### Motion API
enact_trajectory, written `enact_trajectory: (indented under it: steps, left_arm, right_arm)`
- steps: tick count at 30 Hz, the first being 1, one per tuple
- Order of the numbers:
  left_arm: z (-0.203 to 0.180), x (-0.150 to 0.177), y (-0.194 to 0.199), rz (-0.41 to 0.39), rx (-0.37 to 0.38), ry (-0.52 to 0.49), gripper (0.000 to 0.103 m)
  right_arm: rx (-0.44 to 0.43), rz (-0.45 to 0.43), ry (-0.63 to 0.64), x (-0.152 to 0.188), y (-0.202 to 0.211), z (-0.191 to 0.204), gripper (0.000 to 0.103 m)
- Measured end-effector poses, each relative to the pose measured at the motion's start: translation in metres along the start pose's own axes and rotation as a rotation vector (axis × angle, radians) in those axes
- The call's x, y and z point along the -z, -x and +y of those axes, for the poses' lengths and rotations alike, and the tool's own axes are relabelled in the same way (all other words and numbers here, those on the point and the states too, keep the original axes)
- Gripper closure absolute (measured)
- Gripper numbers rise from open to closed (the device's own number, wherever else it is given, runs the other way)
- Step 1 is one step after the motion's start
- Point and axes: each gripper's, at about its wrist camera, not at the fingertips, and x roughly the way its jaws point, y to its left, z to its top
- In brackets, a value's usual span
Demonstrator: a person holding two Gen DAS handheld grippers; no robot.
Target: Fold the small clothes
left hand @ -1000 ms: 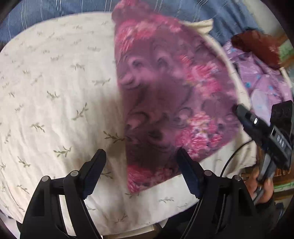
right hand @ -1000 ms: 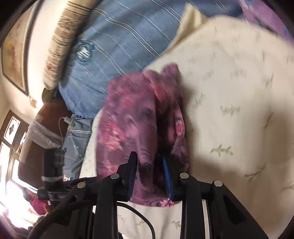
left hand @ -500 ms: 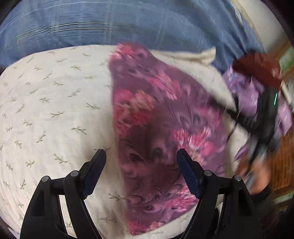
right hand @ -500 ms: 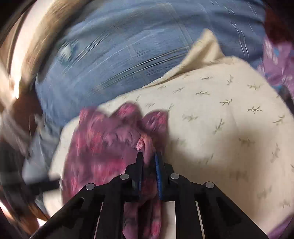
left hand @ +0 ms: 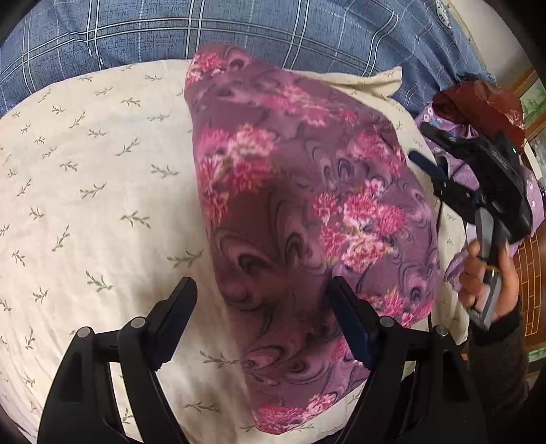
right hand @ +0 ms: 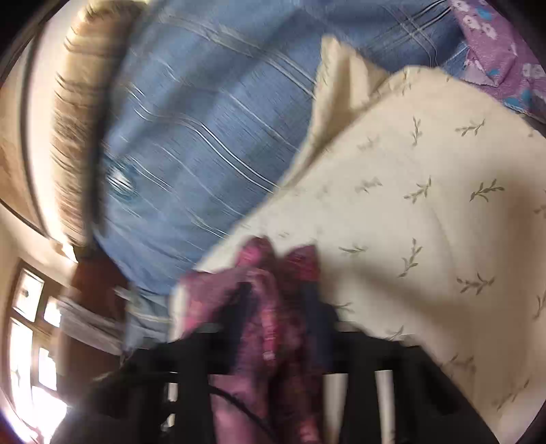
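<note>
A purple garment with pink flowers [left hand: 300, 218] lies folded on a cream leaf-print cloth [left hand: 95, 191]. My left gripper [left hand: 261, 316] is open just above its near edge, with its right finger over the cloth. My right gripper [left hand: 421, 150] shows at the garment's right edge, held by a hand [left hand: 484, 283], and looks open and free of the fabric. The right wrist view is blurred: the garment [right hand: 269, 307] bunches between my right gripper [right hand: 279, 307] fingers, and I cannot tell whether they are open.
A blue plaid blanket [left hand: 239, 30] lies behind the cream cloth. A lilac flowered cloth [left hand: 454, 170] and a dark red item [left hand: 477, 102] sit at the right. A window [right hand: 30, 341] is at the far left in the right wrist view.
My right gripper has let go of the garment's fold and drawn back to its right edge. The garment now lies flat and folded. My left gripper has stayed open.
</note>
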Motion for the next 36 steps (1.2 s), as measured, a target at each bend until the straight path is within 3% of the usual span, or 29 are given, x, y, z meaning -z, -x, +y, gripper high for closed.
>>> enact_trajectory:
  steps: [2,3,4,5,6,8,9,11,13,15,18,20,21,22,24,26,27,29,30,33,35,36]
  left_arm:
    - [-0.001,0.000,-0.006,0.008,0.005,0.017,0.024]
    - [-0.003,0.001,-0.009,0.018,0.004,0.018,0.024]
    - [-0.007,0.001,-0.013,0.032,0.001,0.015,0.023]
    - [-0.008,0.004,-0.017,0.039,-0.009,0.012,0.023]
    - [-0.008,0.005,-0.017,0.041,-0.011,0.014,0.023]
    - [-0.006,0.008,-0.010,0.042,-0.001,0.022,0.023]
    - [-0.003,0.010,-0.005,0.037,-0.002,0.024,0.023]
    - [0.003,0.015,0.007,0.016,0.011,0.030,0.023]
    - [0.004,0.017,0.010,0.015,0.043,0.050,0.023]
    - [0.006,0.020,0.005,0.027,0.060,0.079,0.023]
    - [0.006,0.028,-0.009,0.067,0.033,0.104,0.023]
    - [0.008,0.034,-0.008,0.079,0.031,0.125,0.023]
    - [0.008,0.037,-0.004,0.082,0.036,0.132,0.023]
    - [0.008,0.039,0.001,0.078,0.044,0.134,0.023]
    - [0.005,0.044,0.009,0.053,0.041,0.114,0.023]
    - [0.002,0.049,0.008,0.044,0.009,0.083,0.023]
    - [0.001,0.051,0.002,0.056,-0.011,0.073,0.023]
    - [0.001,0.053,-0.011,0.094,-0.017,0.076,0.023]
    - [-0.001,0.054,-0.009,0.080,-0.020,0.067,0.023]
    - [-0.005,0.053,0.011,0.058,0.056,0.010,0.023]
    - [0.000,0.044,0.036,-0.016,0.105,0.009,0.023]
    - [0.004,0.034,0.047,-0.061,0.111,0.024,0.023]
  right_arm:
    - [0.007,0.011,0.000,0.008,0.007,-0.004,0.046]
    - [0.002,0.031,-0.003,0.011,0.004,-0.005,0.051]
    - [-0.001,0.096,0.009,0.016,-0.007,-0.004,0.078]
    - [0.011,0.113,0.037,0.018,-0.013,-0.001,0.090]
    - [0.041,0.095,0.051,0.015,-0.019,-0.003,0.090]
    - [0.162,0.053,0.033,0.010,-0.015,-0.016,0.085]
    - [0.161,0.044,0.016,0.006,-0.012,-0.018,0.083]
    - [0.030,0.057,-0.006,0.019,0.011,-0.017,0.080]
    - [-0.049,0.087,0.028,0.037,0.032,-0.006,0.050]
    - [-0.094,0.113,0.087,0.064,0.046,0.004,0.041]
    - [-0.083,0.174,0.178,0.094,0.034,0.007,0.044]
    - [0.104,0.237,0.303,0.119,0.015,0.012,0.068]
    - [0.104,0.231,0.341,0.119,0.012,0.021,0.090]
    - [0.053,0.220,0.348,0.124,0.021,0.027,0.091]
    - [-0.028,0.163,0.353,0.128,0.042,0.039,0.092]
    - [-0.036,0.125,0.360,0.136,0.063,0.039,0.092]
    - [-0.023,0.139,0.341,0.141,0.067,0.029,0.092]
    - [0.110,0.196,0.307,0.153,0.059,-0.002,0.091]
    - [0.133,0.229,0.295,0.157,0.052,-0.014,0.092]
    - [0.038,0.180,0.187,0.146,0.074,-0.021,0.081]
    - [0.021,0.128,0.194,0.130,0.084,-0.018,0.070]
    - [0.023,0.072,0.208,0.119,0.092,-0.015,0.058]
